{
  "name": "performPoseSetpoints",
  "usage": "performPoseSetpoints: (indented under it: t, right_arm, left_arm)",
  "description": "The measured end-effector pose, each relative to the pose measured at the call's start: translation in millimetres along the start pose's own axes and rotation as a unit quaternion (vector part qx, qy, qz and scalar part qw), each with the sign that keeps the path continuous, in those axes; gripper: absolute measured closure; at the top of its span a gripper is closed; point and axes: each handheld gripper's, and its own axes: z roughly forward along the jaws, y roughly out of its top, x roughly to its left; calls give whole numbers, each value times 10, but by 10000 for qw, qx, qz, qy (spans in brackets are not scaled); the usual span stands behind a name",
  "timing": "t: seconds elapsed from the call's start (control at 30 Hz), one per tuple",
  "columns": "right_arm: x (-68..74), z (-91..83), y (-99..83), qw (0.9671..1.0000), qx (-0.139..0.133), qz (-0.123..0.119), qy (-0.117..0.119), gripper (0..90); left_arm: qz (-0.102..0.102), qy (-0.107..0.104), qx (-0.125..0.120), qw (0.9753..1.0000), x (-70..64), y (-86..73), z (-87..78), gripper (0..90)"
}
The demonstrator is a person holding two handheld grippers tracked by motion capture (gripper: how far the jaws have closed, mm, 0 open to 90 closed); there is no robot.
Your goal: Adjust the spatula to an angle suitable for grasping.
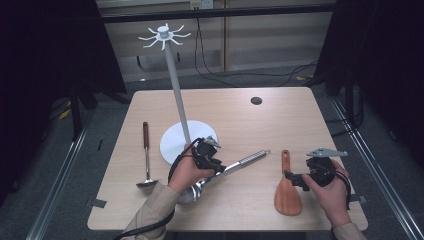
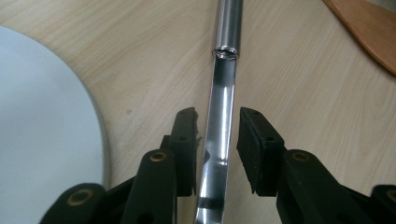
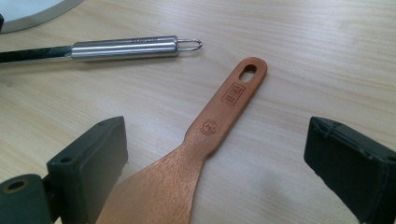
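Steel utensil [image 1: 235,166] between rack base [image 1: 175,142] and wooden spatula [image 1: 287,192]

- High view: table [image 1: 280,120] evenly lit from overhead; surroundings at the left and right edges fall into near-black. Soft, short shadows under the utensils.
- High view: sharpness moderate, fine detail soft; white stand [image 1: 176,90] bright but not blown out.
- Left gripper view: steel ladle handle [image 2: 223,98] carries a strong specular streak along its length; dark reflection bands beside it. Jaws at the bottom slightly soft, near focus limit. White base [image 2: 42,121] reads bluish-grey.
- Right gripper view: wooden spatula [image 3: 205,135] crisp, engraved marks legible; jaws in the foreground blurred. Diffuse shadow beside the spatula; mild wide-angle stretching at the edges.
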Motion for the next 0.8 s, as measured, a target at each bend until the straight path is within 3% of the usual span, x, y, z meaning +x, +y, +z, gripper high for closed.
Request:
performPoseSetpoints:
  t: [0.2,0.23,0.47,0.6,0.7,0.73,0.77,0.8]
  right_arm:
    - [-2,8,-11,10000,26,-16,-4,57]
    - [-2,8,-18,10000,30,12,-9,57]
    - [-46,-24,-37,9999,28,91,-36,58]
    - [-59,-30,-41,9999,26,104,-56,58]
    - [-60,-29,-27,9999,-23,115,-35,58]
    - [-60,-30,-25,9999,-14,127,-38,58]
    - [-63,-28,-24,9999,-18,117,-47,58]
    - [-68,-26,-23,9999,-16,110,-57,58]
  left_arm:
    - [-26,47,198,9998,5,-3,69,646]
    - [52,-1,348,9994,17,8,72,644]
    - [149,-74,525,9985,-31,55,161,639]
    - [233,6,627,9978,-43,82,211,638]
    - [143,126,727,9972,-59,82,270,669]
    - [246,71,726,9970,-48,90,277,676]
    - [170,51,689,9975,-59,93,288,679]
    - [248,93,743,9969,-61,110,292,681]
